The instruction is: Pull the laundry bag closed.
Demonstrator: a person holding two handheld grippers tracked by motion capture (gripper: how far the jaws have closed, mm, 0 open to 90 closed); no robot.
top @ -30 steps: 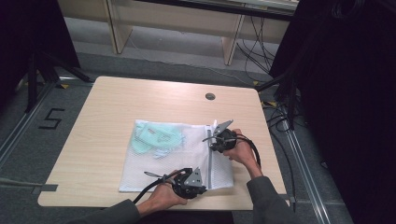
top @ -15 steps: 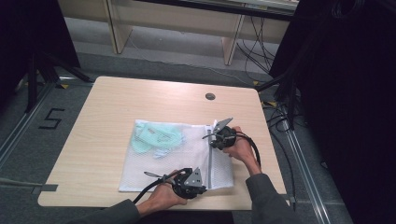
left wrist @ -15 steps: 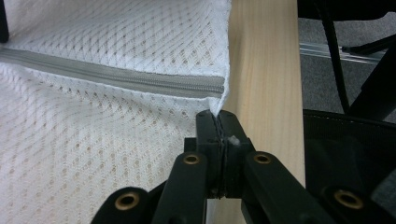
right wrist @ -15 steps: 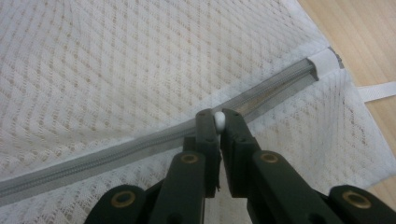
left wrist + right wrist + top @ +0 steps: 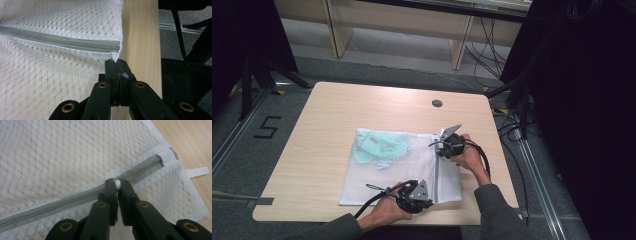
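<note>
The left gripper (image 5: pixel 117 65) pinches the mesh bag's (image 5: pixel 50 75) corner; the right gripper (image 5: pixel 117 184) clamps the zipper pull (image 5: pixel 117 185). The bag looks light and floppy, so it probably needs that corner anchor.

We take this for a lab: a bare desk (image 5: pixel 337 115) on taped floor, a floor mark "5" (image 5: pixel 267 127), loose cables (image 5: pixel 512 125), black curtains (image 5: pixel 582 100).
</note>
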